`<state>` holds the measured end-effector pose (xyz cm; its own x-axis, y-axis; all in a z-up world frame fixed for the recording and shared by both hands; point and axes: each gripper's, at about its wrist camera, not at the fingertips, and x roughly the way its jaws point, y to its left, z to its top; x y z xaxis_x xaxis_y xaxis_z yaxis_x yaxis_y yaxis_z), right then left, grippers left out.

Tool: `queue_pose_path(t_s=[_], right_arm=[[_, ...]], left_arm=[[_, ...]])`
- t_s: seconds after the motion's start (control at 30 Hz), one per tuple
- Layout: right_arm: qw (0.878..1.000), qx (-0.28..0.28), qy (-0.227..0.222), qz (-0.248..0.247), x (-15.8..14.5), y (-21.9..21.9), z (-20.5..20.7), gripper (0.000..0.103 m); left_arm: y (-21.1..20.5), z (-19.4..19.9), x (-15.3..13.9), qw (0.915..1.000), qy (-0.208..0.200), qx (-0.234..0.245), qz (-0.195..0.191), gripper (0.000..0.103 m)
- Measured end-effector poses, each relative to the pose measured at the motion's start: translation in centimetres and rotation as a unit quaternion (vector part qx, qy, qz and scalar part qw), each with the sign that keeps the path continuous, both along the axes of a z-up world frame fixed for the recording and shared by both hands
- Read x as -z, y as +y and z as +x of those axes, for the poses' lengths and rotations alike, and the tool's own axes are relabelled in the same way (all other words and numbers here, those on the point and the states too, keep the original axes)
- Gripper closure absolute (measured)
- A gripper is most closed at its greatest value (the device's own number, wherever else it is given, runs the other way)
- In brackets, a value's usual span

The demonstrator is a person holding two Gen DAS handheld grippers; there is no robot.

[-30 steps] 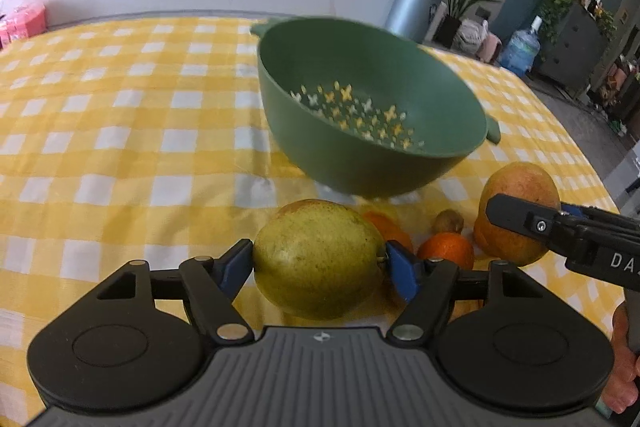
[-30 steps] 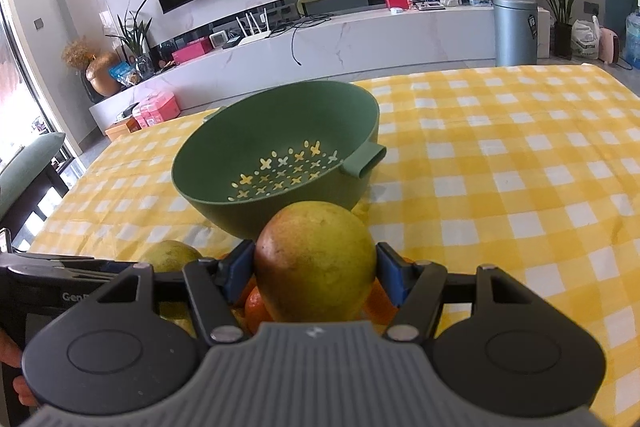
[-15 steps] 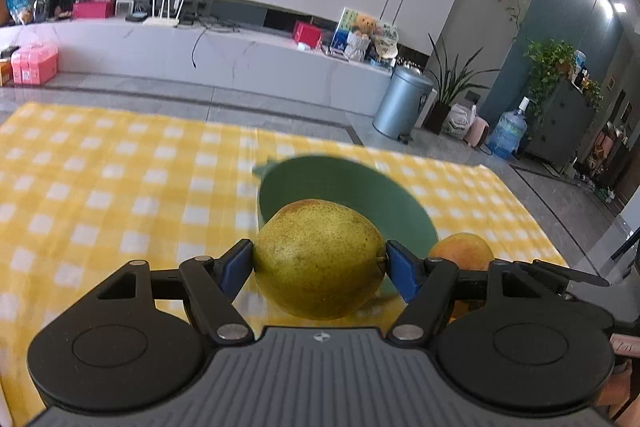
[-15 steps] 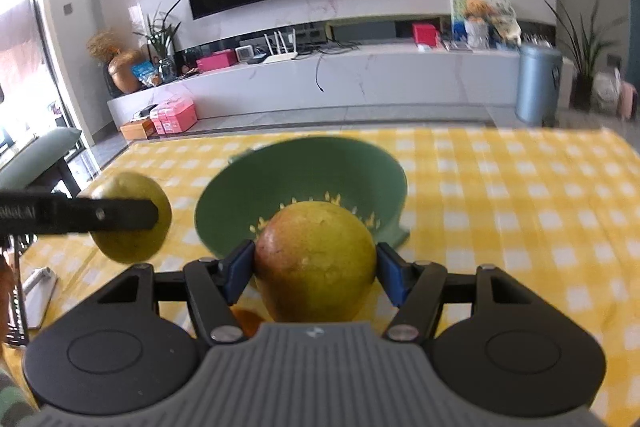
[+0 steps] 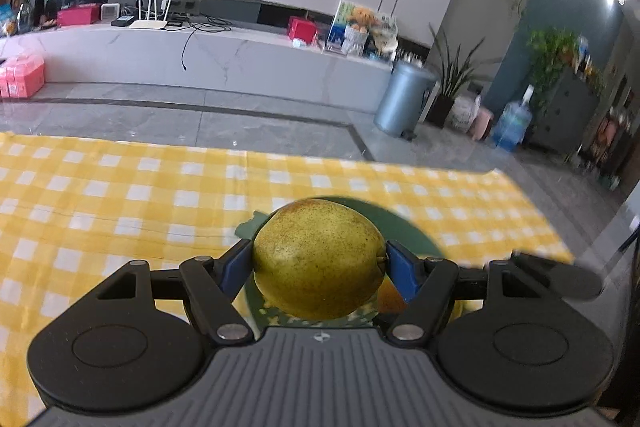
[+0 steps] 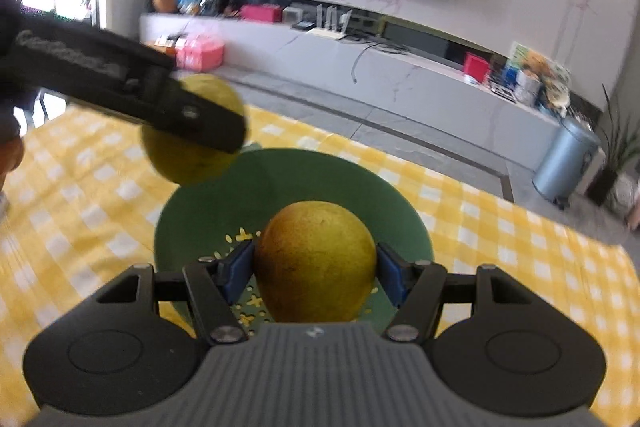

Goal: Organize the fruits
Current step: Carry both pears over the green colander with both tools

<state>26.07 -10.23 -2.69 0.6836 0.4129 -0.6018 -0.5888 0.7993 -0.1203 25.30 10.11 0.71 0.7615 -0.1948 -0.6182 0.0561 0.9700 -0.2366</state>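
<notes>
Left wrist view: green pear point(image 5: 318, 261) is clamped in the left hand-held gripper point(image 5: 319, 263), above the green colander point(image 5: 416, 235). Right hand-held gripper point(image 6: 314, 273) clamps a yellow-orange fruit point(image 6: 316, 261) over the colander on the yellow-checked desk point(image 6: 520, 247).

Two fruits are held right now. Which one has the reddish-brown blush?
The mango in the right gripper; the pear in the left gripper is plain speckled yellow-green.
</notes>
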Motion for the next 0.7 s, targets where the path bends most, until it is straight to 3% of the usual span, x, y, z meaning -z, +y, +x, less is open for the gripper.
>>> queue_pose_path(t_s=[0.2, 0.3, 0.7], right_arm=[[0.998, -0.022, 0.034, -0.04, 1.4, 1.7, 2.6, 0.041], [0.996, -0.035, 0.052, -0.056, 2.2, 2.5, 3.3, 0.041], [0.98, -0.061, 0.174, -0.07, 3.6, 3.6, 5.1, 0.041]], left_arm=[[0.0, 1.3, 2.7, 0.999, 0.042, 0.013, 0.007, 0.021], [-0.6, 1.2, 2.7, 0.9984, 0.038, 0.018, 0.038, 0.021], [-1.0, 0.9, 2.5, 0.9954, 0.036, 0.063, 0.062, 0.021]])
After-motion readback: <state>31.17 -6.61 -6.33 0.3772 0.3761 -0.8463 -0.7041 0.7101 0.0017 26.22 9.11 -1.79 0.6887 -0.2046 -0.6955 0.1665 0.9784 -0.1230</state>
